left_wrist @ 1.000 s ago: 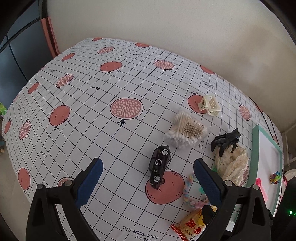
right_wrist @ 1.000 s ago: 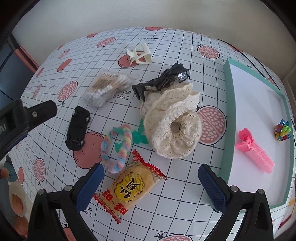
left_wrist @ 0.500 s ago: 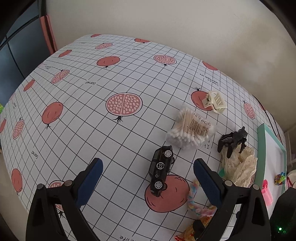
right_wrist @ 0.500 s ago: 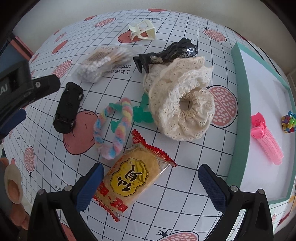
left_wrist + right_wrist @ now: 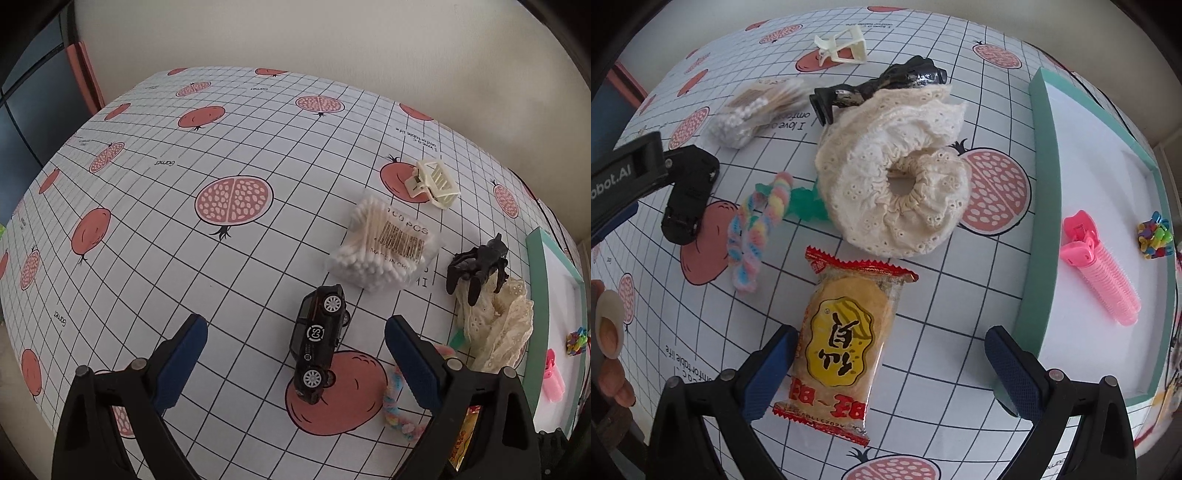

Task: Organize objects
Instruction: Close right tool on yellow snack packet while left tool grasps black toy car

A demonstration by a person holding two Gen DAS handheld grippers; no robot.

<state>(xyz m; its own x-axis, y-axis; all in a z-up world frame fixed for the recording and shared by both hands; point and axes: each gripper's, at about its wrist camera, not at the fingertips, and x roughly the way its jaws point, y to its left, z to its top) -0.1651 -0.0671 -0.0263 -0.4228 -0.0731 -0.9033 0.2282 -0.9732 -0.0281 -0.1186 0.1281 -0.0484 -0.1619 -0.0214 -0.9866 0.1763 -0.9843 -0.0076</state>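
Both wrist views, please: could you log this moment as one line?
left gripper: open, over toy car | right gripper: open, over snack packet | tray: holds pink roller, beads

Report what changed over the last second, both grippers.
The right gripper came down and forward over the snack packet, jaws open. The left gripper closed in toward the toy car, also open. Nothing was gripped or released; no object on the table moved.
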